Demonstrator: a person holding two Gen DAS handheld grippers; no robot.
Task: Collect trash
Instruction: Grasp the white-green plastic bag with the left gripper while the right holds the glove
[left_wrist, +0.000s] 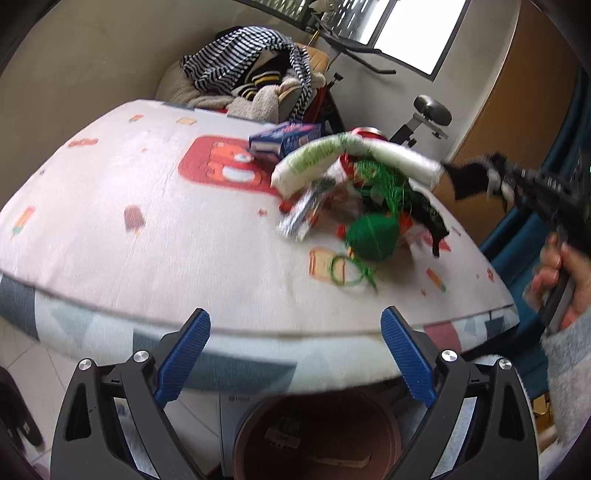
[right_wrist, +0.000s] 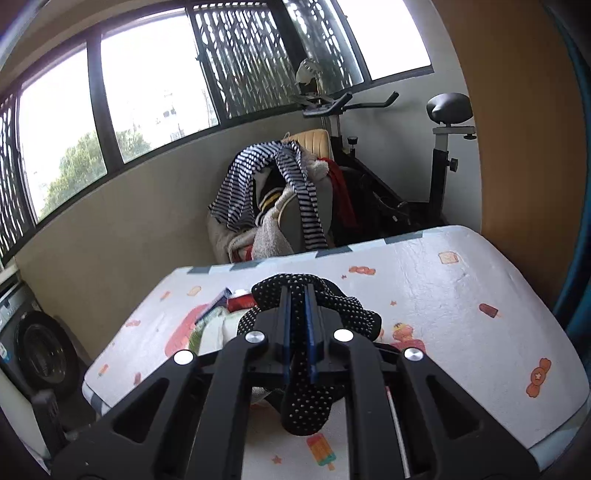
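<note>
White cloth printed with popsicles, toast and candy covers the surface (left_wrist: 110, 206), the biggest thing in both views and the landmark for the rest. Beyond its far edge a chair heaped with clothes (right_wrist: 273, 206), a striped top on top, stands against the wall, with an exercise bike (right_wrist: 439, 177) beside it under the windows. Below its near edge, on the floor, sits a round brown bin (left_wrist: 317, 435) with some scraps inside. On the surface, toward its right side in the left wrist view, lies the pile of trash (left_wrist: 351, 206): a white and green padded roll (left_wrist: 332, 155) arching over it, a blue box (left_wrist: 284, 138) at its far side, a ball of green yarn (left_wrist: 373, 236) at its near side with a loose loop trailing toward the edge, and a silvery wrapper (left_wrist: 299, 218) just left of the yarn. The left gripper (left_wrist: 295, 343) hangs over the near edge with its jaws spread wide and nothing between them. The right gripper (right_wrist: 298, 295), held in a hand (left_wrist: 565, 280) off the right edge, has its jaws pressed together on a black sock with white dots (right_wrist: 314, 306), lifted clear above the surface, its ends drooping either side.
</note>
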